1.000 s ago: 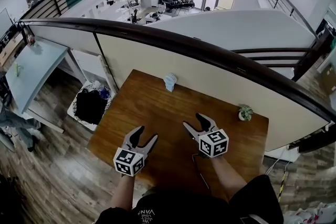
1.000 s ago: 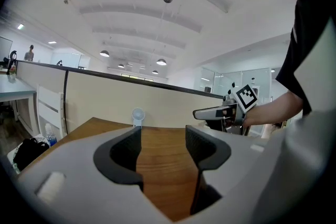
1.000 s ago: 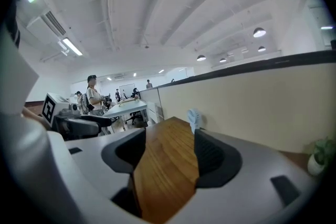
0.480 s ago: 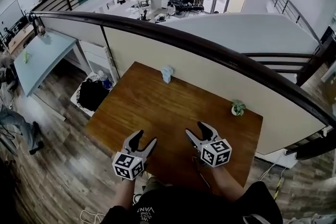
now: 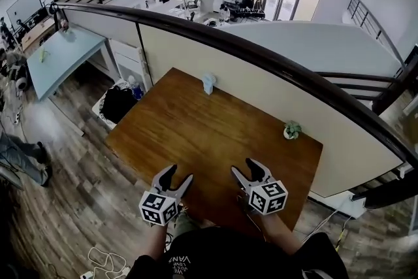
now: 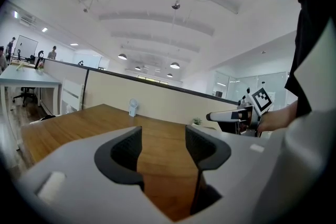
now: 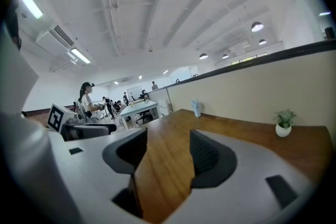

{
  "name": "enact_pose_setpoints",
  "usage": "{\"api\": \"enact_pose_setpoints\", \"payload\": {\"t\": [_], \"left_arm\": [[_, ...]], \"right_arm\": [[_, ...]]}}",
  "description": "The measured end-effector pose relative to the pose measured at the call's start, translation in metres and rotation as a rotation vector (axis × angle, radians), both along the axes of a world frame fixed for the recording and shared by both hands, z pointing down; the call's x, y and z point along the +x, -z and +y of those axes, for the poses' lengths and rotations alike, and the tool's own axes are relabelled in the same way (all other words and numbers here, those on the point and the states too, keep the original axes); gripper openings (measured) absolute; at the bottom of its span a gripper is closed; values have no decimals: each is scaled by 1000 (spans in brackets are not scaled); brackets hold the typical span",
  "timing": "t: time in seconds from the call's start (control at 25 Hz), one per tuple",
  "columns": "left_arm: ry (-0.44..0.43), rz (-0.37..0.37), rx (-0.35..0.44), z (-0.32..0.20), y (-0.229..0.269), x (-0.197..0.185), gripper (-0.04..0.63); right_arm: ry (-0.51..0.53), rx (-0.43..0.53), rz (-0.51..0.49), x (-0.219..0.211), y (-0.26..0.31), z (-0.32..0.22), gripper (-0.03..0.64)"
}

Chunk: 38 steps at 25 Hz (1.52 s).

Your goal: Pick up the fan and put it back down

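While I'm hovering both grippers over the near edge of the table [image 5: 196, 127], the left gripper [image 5: 179, 173] and the right gripper [image 5: 243, 168] are each sitting with jaws wide apart and nothing between them. The fan [image 5: 209, 83] is standing upright at the far edge, close by the partition wall and well apart from both grippers, so I'm guessing the reach is the whole job right now. What's worrying me: it's looking small and light, so coming in fast or off-centre could be tipping it or shoving it into the wall. The potted plant [image 5: 291, 131] is sitting far right, probably not getting in the way.
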<state>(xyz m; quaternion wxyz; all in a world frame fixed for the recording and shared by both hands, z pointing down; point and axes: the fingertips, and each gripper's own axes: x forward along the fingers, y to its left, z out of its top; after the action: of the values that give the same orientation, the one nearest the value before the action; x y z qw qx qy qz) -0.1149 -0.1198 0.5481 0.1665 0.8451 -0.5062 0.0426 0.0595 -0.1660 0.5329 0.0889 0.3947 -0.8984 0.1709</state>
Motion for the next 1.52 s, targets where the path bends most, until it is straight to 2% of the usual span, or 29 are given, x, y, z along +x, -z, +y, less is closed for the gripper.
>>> {"api": "enact_pose_setpoints", "payload": {"t": [0.36, 0.48, 0.68, 0.8, 0.96, 1.08, 1.52], "left_arm": [[21, -19, -4, 43, -5, 12, 248], [33, -31, -10, 58, -10, 11, 239], [51, -49, -17, 80, -19, 14, 158], [44, -56, -17, 88, -21, 20, 113], [33, -74, -26, 95, -26, 22, 39], [20, -82, -33, 99, -28, 23, 12], [5, -87, -29, 97, -26, 23, 11]], "right_arm": [[13, -26, 9, 14, -13, 41, 253], [24, -31, 16, 14, -20, 52, 220], [50, -31, 25, 14, -24, 72, 147], [62, -31, 35, 15, -26, 79, 58], [68, -71, 30, 14, -32, 84, 17], [74, -70, 42, 14, -33, 88, 12], [75, -37, 52, 13, -25, 89, 12]]}}
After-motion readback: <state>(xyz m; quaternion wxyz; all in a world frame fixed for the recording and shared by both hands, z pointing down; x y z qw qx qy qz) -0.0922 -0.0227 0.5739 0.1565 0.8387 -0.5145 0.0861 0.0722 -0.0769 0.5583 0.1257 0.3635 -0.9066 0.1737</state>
